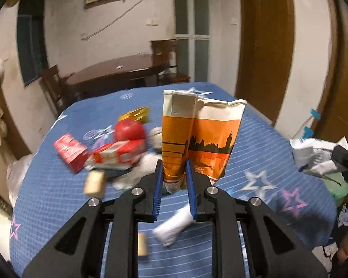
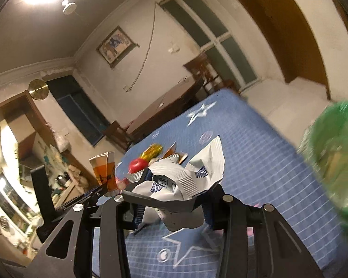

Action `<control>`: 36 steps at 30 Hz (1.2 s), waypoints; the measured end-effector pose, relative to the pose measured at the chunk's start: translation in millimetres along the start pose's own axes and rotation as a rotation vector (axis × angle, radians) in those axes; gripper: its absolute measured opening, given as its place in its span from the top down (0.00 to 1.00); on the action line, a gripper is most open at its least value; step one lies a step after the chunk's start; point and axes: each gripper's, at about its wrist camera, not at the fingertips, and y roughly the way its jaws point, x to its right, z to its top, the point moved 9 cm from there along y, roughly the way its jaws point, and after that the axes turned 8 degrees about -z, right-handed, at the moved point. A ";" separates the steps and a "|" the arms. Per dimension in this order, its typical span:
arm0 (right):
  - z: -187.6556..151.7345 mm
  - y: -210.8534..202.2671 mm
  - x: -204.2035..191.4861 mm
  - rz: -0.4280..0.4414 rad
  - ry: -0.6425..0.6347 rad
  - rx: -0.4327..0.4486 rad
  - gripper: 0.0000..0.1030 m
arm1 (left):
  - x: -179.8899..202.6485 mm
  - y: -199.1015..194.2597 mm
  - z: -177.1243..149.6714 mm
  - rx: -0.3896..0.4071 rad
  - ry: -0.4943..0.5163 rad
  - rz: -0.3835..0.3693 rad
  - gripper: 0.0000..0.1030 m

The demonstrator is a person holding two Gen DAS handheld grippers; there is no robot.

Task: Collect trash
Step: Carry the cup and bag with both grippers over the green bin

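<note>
With my left gripper [image 1: 174, 173] clamped on the orange paper bag [image 1: 197, 139] and my right gripper [image 2: 171, 192] pinching the crumpled white wrapper [image 2: 181, 176], I should carry both steadily over the green bin [image 2: 331, 157] before releasing.
</note>
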 end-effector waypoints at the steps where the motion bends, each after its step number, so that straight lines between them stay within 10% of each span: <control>1: 6.1 -6.9 4.2 -0.019 -0.010 0.022 0.60 | 9.7 1.7 3.5 0.004 0.012 -0.012 0.83; 17: 78.2 -119.1 123.4 -0.444 -0.108 0.218 0.60 | 188.5 51.5 35.8 0.012 0.216 -0.230 0.82; 36: 119.4 -149.2 241.2 -0.815 -0.294 0.120 0.60 | 326.5 131.6 20.3 -0.156 0.359 -0.469 0.82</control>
